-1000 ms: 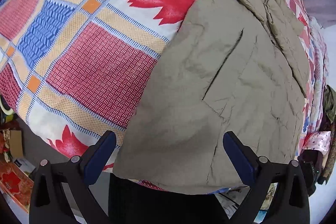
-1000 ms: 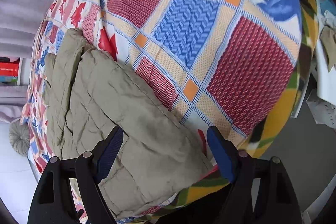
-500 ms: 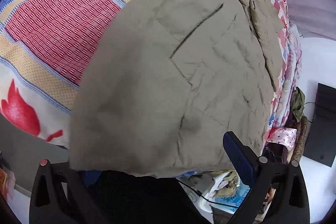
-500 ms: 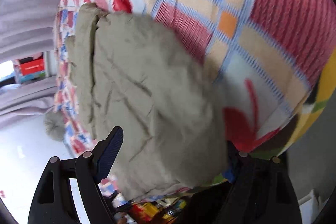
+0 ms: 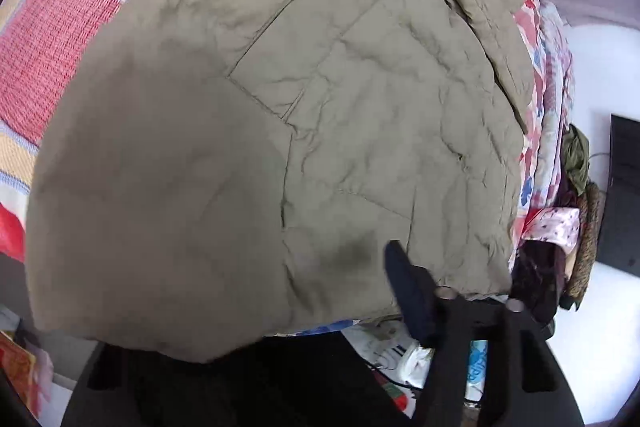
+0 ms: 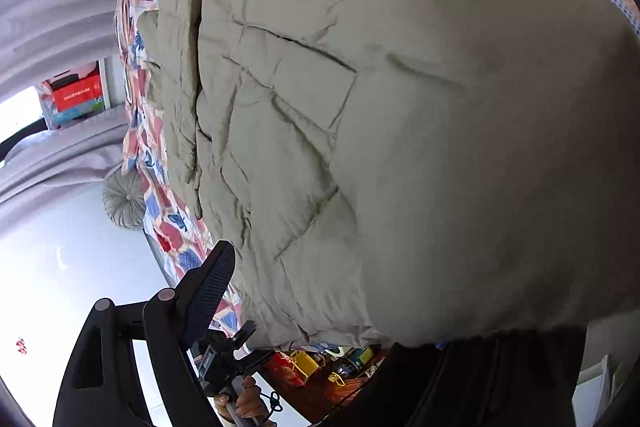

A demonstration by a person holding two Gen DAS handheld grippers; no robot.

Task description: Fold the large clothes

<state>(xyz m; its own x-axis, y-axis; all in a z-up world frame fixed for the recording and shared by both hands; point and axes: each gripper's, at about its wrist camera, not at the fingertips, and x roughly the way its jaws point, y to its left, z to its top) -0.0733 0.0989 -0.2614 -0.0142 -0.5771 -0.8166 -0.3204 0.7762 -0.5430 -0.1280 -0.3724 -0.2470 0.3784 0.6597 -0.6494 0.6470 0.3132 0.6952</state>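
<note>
The patterned bedspread (image 5: 60,39) fills the background in both wrist views, and on it, at its near edge, lies the olive padded jacket (image 5: 360,107), the thing I am folding. Its hem hangs toward me over the edge of the bed. It looks partly folded already: a narrow strip, likely a sleeve (image 6: 180,67), lies doubled along its far side, so I judge at least one lengthwise fold is in and the crosswise fold from hem toward collar is left.

My left gripper (image 5: 280,307) has one finger (image 5: 408,291) resting on top of the hem; the other is hidden under the cloth, so I judge it clamped on the jacket. My right gripper (image 6: 360,307) shows one finger (image 6: 208,287) just beside the jacket's edge; its partner is covered, so I cannot tell its state.
</note>
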